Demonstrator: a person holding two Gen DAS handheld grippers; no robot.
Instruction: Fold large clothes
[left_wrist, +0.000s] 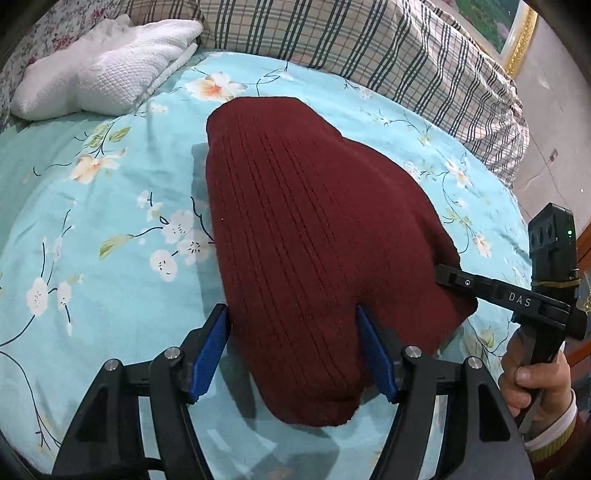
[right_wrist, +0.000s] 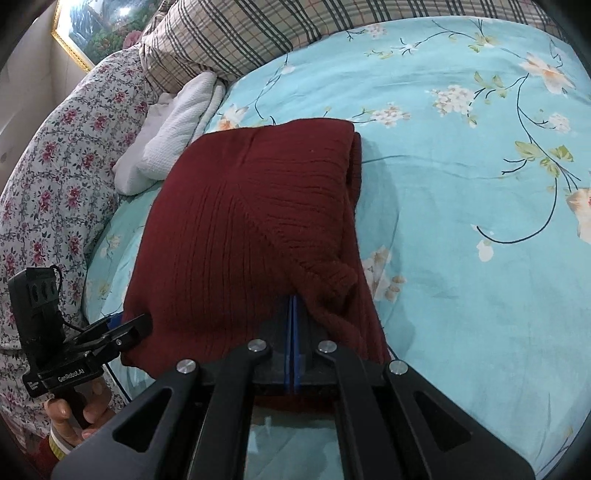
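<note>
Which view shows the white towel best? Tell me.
Left wrist view: the white towel lies whole and unobstructed on the bedsheet's far left. Right wrist view: the maroon sweater hides part of it.

You have a dark red ribbed knit sweater (left_wrist: 314, 240) in front of you, its wool-like surface matt and slightly fuzzy. It lies on a smooth turquoise cotton sheet printed with pale blossoms (left_wrist: 110, 221). Beyond the sweater sits a white waffle-textured towel (left_wrist: 110, 70), rough and soft, beside a plaid woven quilt (left_wrist: 388, 48). Your left gripper (left_wrist: 291, 354) is matt black plastic with ridged blue pads (left_wrist: 212, 354) and shiny metal pins (left_wrist: 412, 350). Behind the quilt a glossy gilt picture frame (left_wrist: 522, 40) gleams.
</note>
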